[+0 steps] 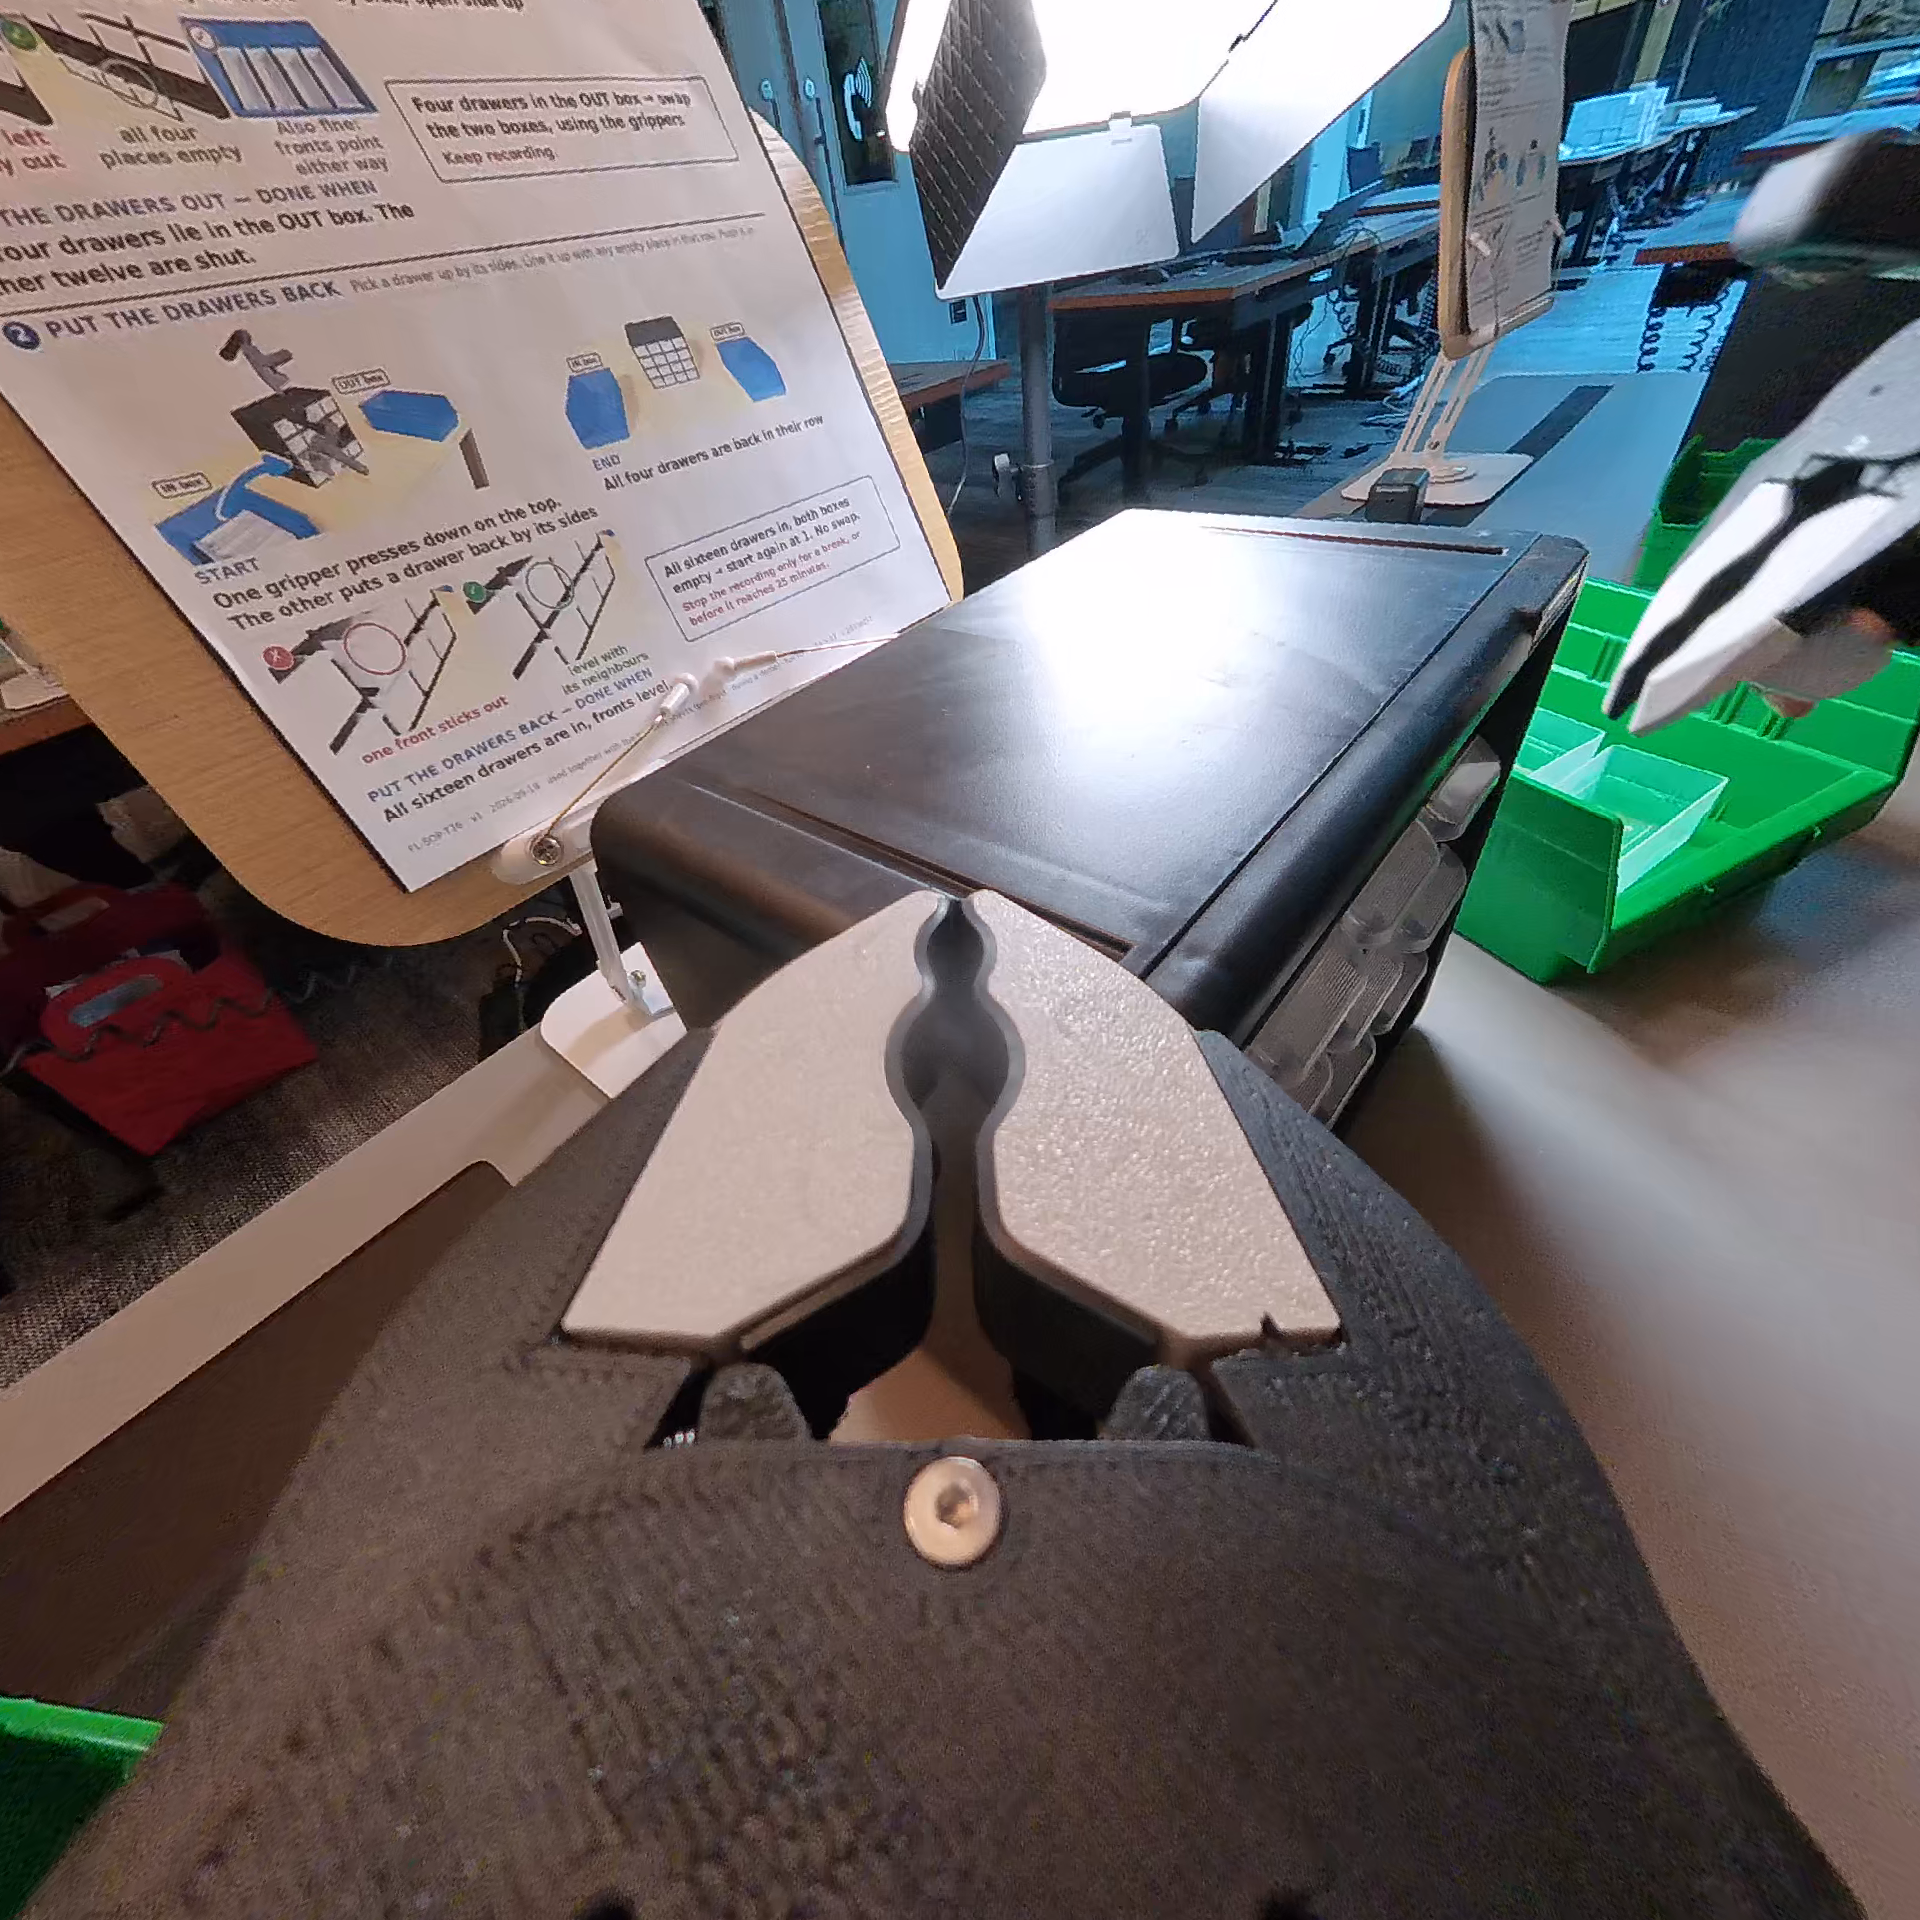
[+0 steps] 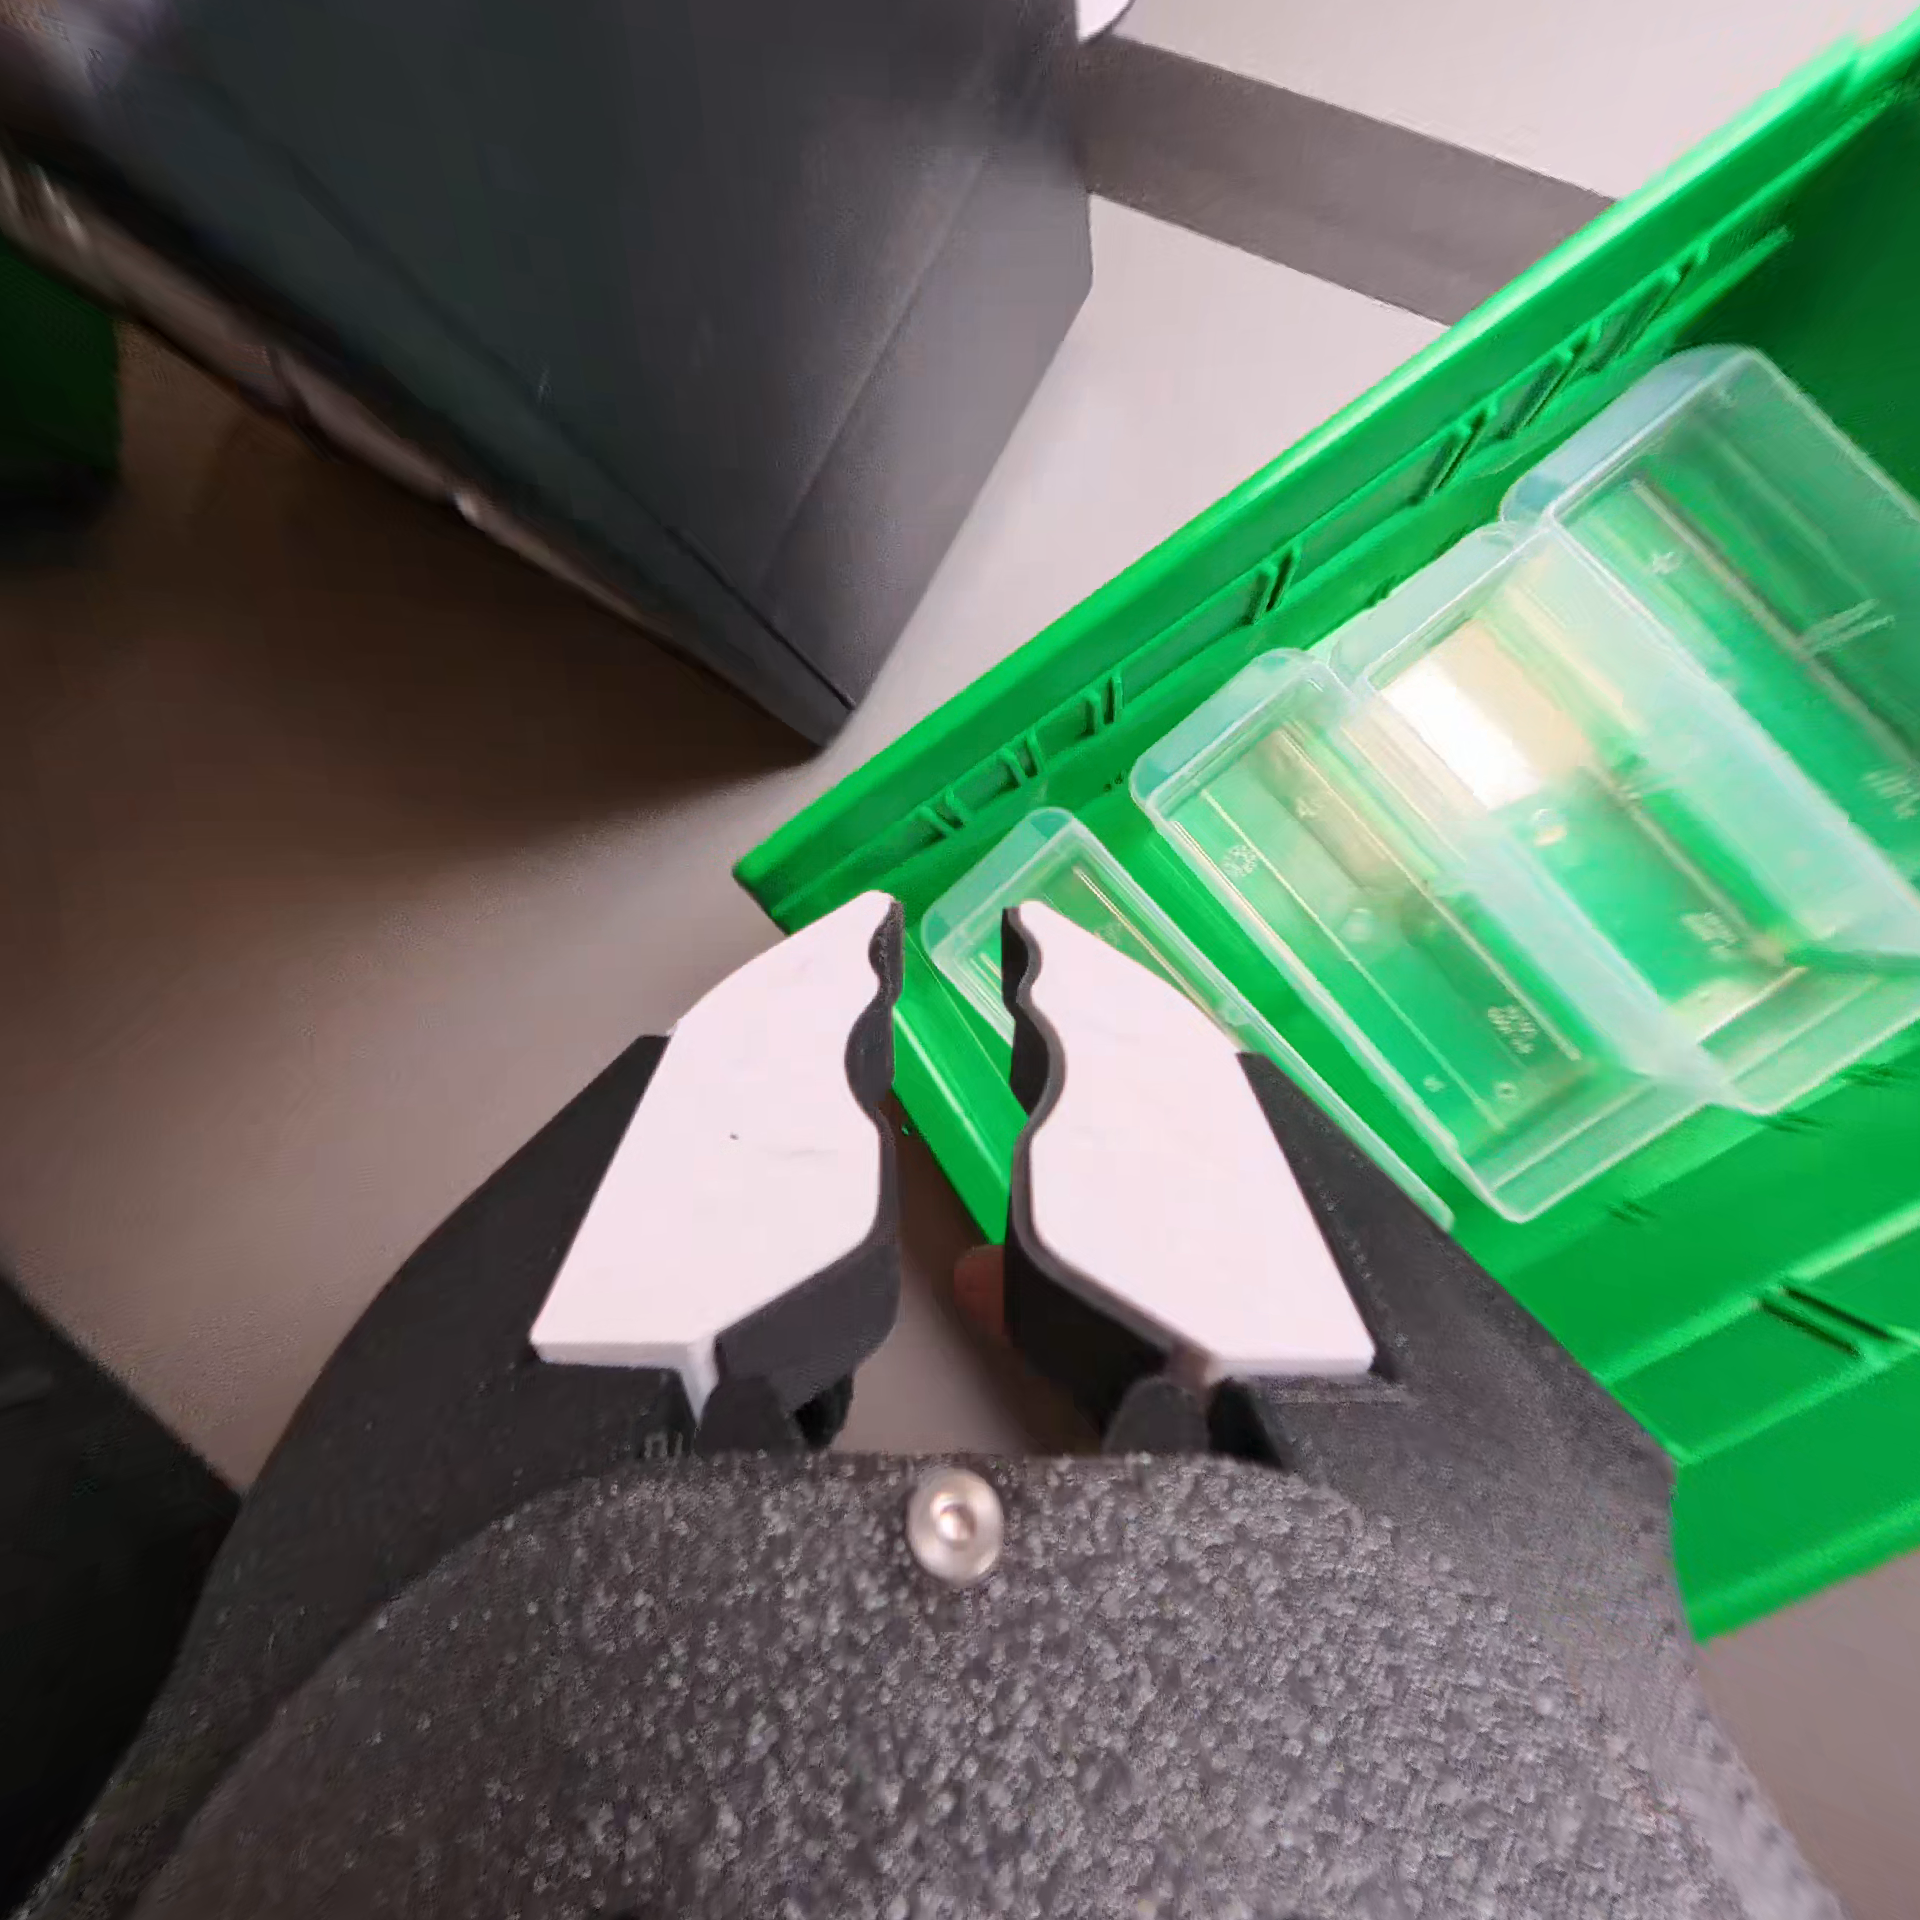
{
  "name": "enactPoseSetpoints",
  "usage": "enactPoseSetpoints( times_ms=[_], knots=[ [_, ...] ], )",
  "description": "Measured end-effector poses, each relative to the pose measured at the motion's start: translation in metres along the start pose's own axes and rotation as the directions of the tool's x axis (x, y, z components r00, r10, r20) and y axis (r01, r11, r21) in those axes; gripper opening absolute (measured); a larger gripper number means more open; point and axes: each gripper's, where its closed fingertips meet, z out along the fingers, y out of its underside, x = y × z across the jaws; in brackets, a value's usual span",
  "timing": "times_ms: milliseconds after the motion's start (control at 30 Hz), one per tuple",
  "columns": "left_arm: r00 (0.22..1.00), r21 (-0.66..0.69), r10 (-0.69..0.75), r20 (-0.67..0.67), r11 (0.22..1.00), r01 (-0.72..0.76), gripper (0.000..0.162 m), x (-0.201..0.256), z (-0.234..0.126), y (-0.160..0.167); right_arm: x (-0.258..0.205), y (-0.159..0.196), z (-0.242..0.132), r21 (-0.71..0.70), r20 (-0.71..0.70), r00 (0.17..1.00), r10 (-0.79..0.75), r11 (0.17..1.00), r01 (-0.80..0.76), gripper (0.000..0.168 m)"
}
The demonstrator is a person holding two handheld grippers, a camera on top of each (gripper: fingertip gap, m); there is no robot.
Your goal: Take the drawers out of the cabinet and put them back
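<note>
The black cabinet [image 1: 1143,707] stands on the table, with its clear drawer fronts [image 1: 1382,935] on the side that faces right. My left gripper [image 1: 956,914] is shut and empty, its tips at the near edge of the cabinet's top. A green bin [image 2: 1299,582] sits right of the cabinet and holds several clear drawers [image 2: 1403,935]. My right gripper [image 2: 951,914] is open by a narrow gap and holds nothing; it hovers over the bin's near corner. It also shows blurred in the left wrist view [image 1: 1662,686]. The cabinet [image 2: 623,364] lies to its upper left.
A paper instruction board [image 1: 416,468] on a white stand leans behind the cabinet's left side. A second green bin [image 1: 62,1787] shows at the lower left. The beige table [image 1: 1662,1299] extends in front of the cabinet. Another stand [image 1: 1496,208] is farther back.
</note>
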Motion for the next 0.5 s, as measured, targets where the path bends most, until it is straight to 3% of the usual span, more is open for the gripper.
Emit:
enactPoseSetpoints(
  times_ms=[100, 200, 333, 500],
  knots=[
    [1.0, 0.004, -0.006, -0.001, 1.0, 0.006, 0.0, 0.0, 0.0, 0.0, -0.002, 0.027, 0.006, -0.076, -0.078, 0.967, -0.244, 0.968, 0.239, 0.018],
    [1.0, 0.005, -0.009, 0.002, 1.0, 0.009, 0.0, 0.0, 0.0, 0.0, 0.001, 0.049, 0.014, -0.158, -0.095, 0.915, -0.392, 0.913, 0.375, 0.018],
    [1.0, 0.007, -0.009, 0.006, 1.0, 0.009, 0.0, -0.001, 0.0, 0.0, 0.019, 0.066, 0.022, -0.276, -0.127, 0.861, -0.492, 0.852, 0.446, 0.016],
    [1.0, 0.015, -0.017, 0.001, 1.0, 0.017, 0.0, -0.001, -0.001, 0.0, 0.032, 0.085, 0.035, -0.389, -0.073, 0.876, -0.477, 0.822, 0.415, 0.007]
  ],
)
